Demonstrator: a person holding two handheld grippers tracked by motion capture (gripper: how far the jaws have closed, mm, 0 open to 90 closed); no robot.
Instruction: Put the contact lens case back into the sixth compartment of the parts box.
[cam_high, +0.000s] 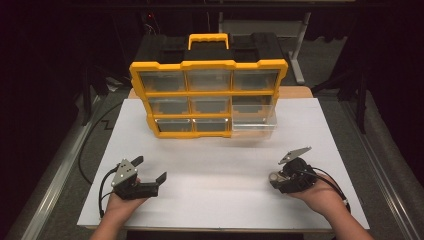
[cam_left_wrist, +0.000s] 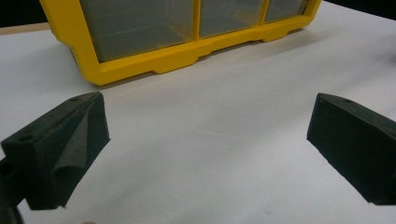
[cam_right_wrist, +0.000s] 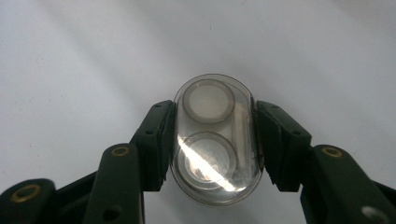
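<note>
Left tongs (cam_high: 150, 170) rest spread wide on the white bench (cam_high: 220, 200), nothing between their jaws, aimed toward the yellow drawer organizer (cam_high: 207, 97) standing at the far middle. One clear drawer (cam_high: 254, 120) at its lower right is pulled out. Right tongs (cam_right_wrist: 212, 144) pinch a small clear oval case (cam_right_wrist: 214, 144) by its sides, just above the bench.

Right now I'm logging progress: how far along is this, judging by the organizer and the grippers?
Done: the bottom-right drawer of the yellow organizer already stands pulled out. In hand: the right hand-held gripper is clamped on a clear oval case. The left hand-held gripper is open and empty. Left, probably: carrying the case to that drawer.
</note>
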